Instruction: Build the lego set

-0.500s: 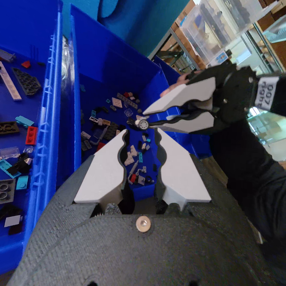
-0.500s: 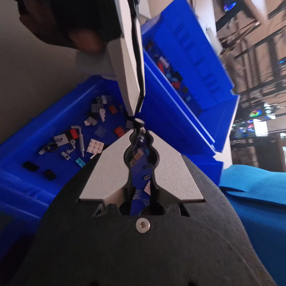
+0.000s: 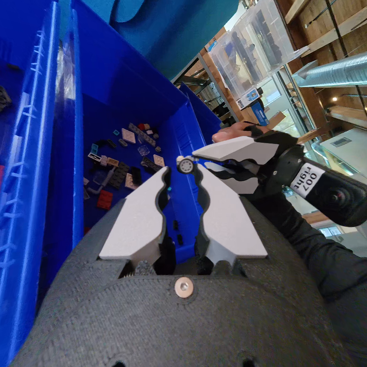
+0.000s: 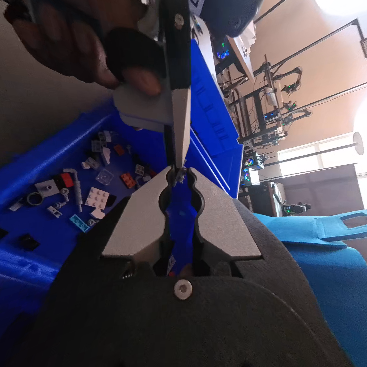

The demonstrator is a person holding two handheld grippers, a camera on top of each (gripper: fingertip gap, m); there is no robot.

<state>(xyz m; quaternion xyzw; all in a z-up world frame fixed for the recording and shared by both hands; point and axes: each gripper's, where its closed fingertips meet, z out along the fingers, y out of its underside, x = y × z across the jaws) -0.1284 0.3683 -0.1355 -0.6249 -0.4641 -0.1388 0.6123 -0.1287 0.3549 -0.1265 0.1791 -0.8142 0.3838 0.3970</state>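
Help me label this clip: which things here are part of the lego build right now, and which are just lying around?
In use:
- small wheel piece, pinched by the right gripper
- left gripper, open, tips beside the wheel
- loose lego pieces in the blue bin

Lying about:
- clear storage boxes on the shelves
- teal cloth

gap between left gripper [image 3: 182, 170] fingers is free, but the right gripper [image 3: 198, 159] with its wheel piece [image 3: 186, 166] sits right at the mouth. below: blue bin [image 3: 127, 83], floor crowded with loose bricks [image 3: 117, 174] at the left, a bare strip under the fingers (tall walls hem both sides).
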